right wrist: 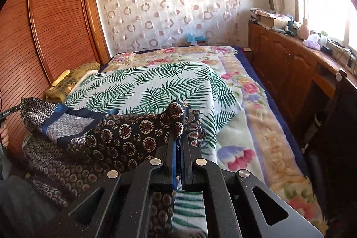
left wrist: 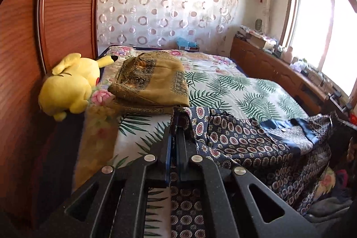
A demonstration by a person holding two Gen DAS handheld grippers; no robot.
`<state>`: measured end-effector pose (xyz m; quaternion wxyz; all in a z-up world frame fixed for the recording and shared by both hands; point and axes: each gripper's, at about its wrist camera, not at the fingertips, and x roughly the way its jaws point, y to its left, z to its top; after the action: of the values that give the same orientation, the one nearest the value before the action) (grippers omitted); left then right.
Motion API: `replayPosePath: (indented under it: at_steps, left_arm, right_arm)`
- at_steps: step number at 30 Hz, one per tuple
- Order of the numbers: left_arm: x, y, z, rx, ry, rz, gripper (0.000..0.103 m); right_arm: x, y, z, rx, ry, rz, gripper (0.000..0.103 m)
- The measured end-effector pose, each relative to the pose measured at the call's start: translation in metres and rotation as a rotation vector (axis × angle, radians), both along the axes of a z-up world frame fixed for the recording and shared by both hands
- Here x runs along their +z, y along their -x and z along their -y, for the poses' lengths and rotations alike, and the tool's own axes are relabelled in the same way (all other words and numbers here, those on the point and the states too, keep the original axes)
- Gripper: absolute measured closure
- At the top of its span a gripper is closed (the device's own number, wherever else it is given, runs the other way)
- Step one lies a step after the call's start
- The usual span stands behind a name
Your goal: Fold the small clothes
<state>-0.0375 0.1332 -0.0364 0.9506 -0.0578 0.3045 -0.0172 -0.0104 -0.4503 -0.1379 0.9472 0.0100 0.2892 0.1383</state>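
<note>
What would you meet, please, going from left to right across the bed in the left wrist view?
Yellow plush toy → folded mustard patterned cloth → left gripper pinching the dark medallion-print garment → wooden cabinet under the window.

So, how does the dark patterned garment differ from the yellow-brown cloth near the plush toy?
The dark patterned garment is navy with round medallions, while the yellow-brown cloth is mustard with ornate borders. The garment is spread open and pinched by the left gripper and right gripper; the cloth lies folded and untouched. The garment hangs over the near bed edge; the cloth sits farther back, beside the plush toy. Both lie on the leaf-print cover.
</note>
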Motion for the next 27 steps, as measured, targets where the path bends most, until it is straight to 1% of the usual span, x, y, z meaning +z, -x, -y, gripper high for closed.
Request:
replayPosePath:
  at_steps: [1, 3, 4, 5, 6, 7, 8, 9, 12, 13, 14, 15, 16, 17, 18, 19, 22, 24, 27]
  left_arm:
    - [-0.001, 0.004, 0.001, -0.003, -0.012, -0.002, 0.095]
    - [0.002, 0.0, 0.004, -0.003, -0.04, -0.002, 0.089]
    - [0.002, -0.001, 0.004, -0.002, -0.05, 0.004, 0.089]
    - [0.004, -0.003, 0.003, -0.001, -0.053, 0.013, 0.088]
    - [0.005, -0.003, 0.002, -0.001, -0.045, 0.021, 0.084]
    - [0.007, -0.004, 0.0, -0.004, -0.029, 0.033, 0.081]
    - [0.009, -0.004, -0.003, -0.006, -0.019, 0.038, 0.074]
    - [0.01, -0.005, -0.005, -0.01, -0.009, 0.041, 0.064]
    - [0.009, -0.014, -0.007, -0.019, -0.011, 0.031, 0.05]
    - [0.008, -0.02, -0.008, -0.019, -0.01, 0.023, 0.047]
    - [0.007, -0.024, -0.009, -0.019, -0.008, 0.017, 0.038]
    - [0.004, -0.03, -0.01, -0.02, -0.006, 0.009, 0.031]
    - [0.002, -0.034, -0.011, -0.02, -0.007, 0.003, 0.028]
    - [0.0, -0.039, -0.012, -0.019, -0.006, -0.002, 0.025]
    - [-0.003, -0.047, -0.013, -0.018, -0.004, -0.008, 0.025]
    - [-0.005, -0.05, -0.014, -0.018, -0.002, -0.011, 0.025]
    - [-0.012, -0.066, -0.015, -0.018, -0.002, -0.031, 0.025]
    - [-0.017, -0.075, -0.012, -0.013, -0.019, -0.049, 0.025]
    - [-0.024, -0.088, -0.006, -0.02, -0.05, -0.077, 0.025]
  right_arm:
    - [0.003, -0.002, 0.001, -0.005, 0.003, 0.0, 0.101]
    - [0.01, -0.006, 0.001, -0.016, 0.006, 0.012, 0.101]
    - [0.014, -0.006, 0.002, -0.019, 0.001, 0.025, 0.101]
    - [0.017, -0.005, -0.003, -0.019, -0.001, 0.034, 0.101]
    - [0.018, -0.006, -0.002, -0.023, 0.002, 0.039, 0.097]
    - [0.019, -0.009, -0.004, -0.033, 0.017, 0.043, 0.097]
    - [0.021, -0.011, -0.004, -0.037, 0.032, 0.045, 0.096]
    - [0.018, -0.01, -0.007, -0.034, 0.043, 0.046, 0.096]
    - [0.02, -0.008, -0.014, -0.012, 0.064, 0.06, 0.096]
    - [0.02, -0.008, -0.017, -0.004, 0.067, 0.065, 0.096]
    - [0.019, -0.008, -0.017, -0.002, 0.071, 0.069, 0.096]
    - [0.018, -0.009, -0.016, -0.004, 0.073, 0.072, 0.094]
    - [0.017, -0.01, -0.017, -0.009, 0.074, 0.072, 0.083]
    - [0.015, -0.014, -0.016, -0.011, 0.072, 0.07, 0.076]
    - [0.014, -0.017, -0.016, -0.012, 0.07, 0.068, 0.064]
    - [0.011, -0.021, -0.016, -0.013, 0.07, 0.062, 0.06]
    - [0.006, -0.042, -0.014, -0.017, 0.089, 0.038, 0.06]
    - [0.006, -0.054, -0.014, -0.012, 0.093, 0.029, 0.06]
    - [0.002, -0.073, -0.017, -0.017, 0.075, 0.0, 0.06]
